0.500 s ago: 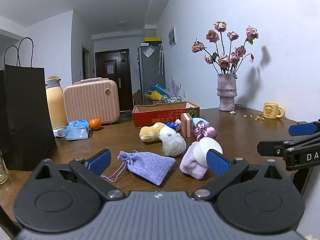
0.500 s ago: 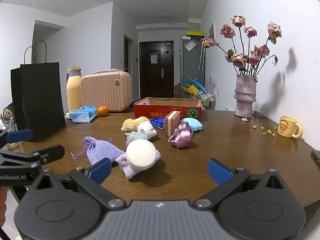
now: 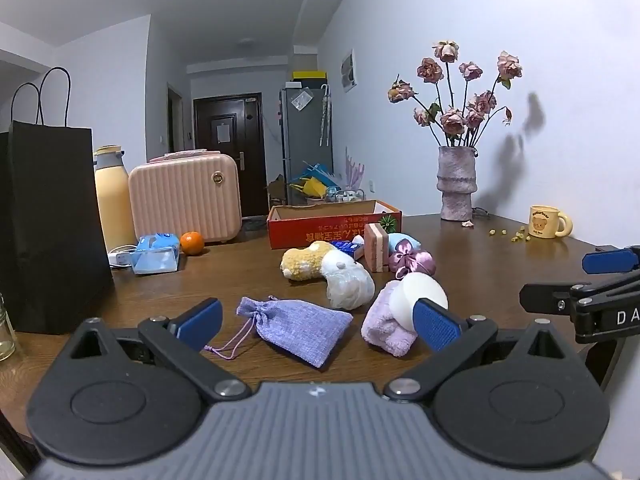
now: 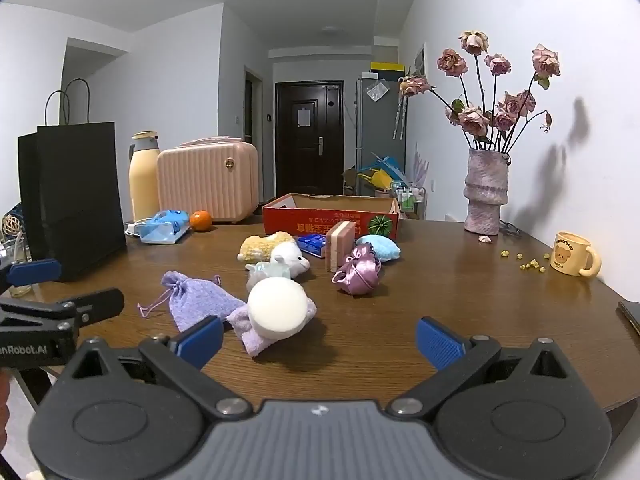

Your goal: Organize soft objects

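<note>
Soft things lie in a cluster on the brown table: a lilac drawstring pouch [image 3: 300, 326] [image 4: 196, 304], a white round puff [image 3: 418, 300] [image 4: 277, 308] on a purple cloth [image 3: 386, 326] [image 4: 250, 330], a white plush [image 3: 348, 280] [image 4: 290, 258], a yellow plush [image 3: 304, 262] [image 4: 262, 246], a pink satin pouch [image 3: 412, 262] [image 4: 358, 272], a light blue cushion [image 4: 378, 248] and a pink sponge [image 3: 376, 246] [image 4: 339, 244]. A red cardboard box [image 3: 320, 232] [image 4: 332, 216] stands behind them. My left gripper [image 3: 318, 322] is open just before the lilac pouch. My right gripper [image 4: 320, 340] is open and empty, near the puff.
A black paper bag [image 3: 52, 220], a yellow flask [image 3: 114, 196], a pink case [image 3: 184, 196], a tissue pack [image 3: 156, 254] and an orange [image 3: 192, 242] stand at the left. A vase of roses [image 4: 486, 196] and a yellow mug [image 4: 572, 254] stand at the right.
</note>
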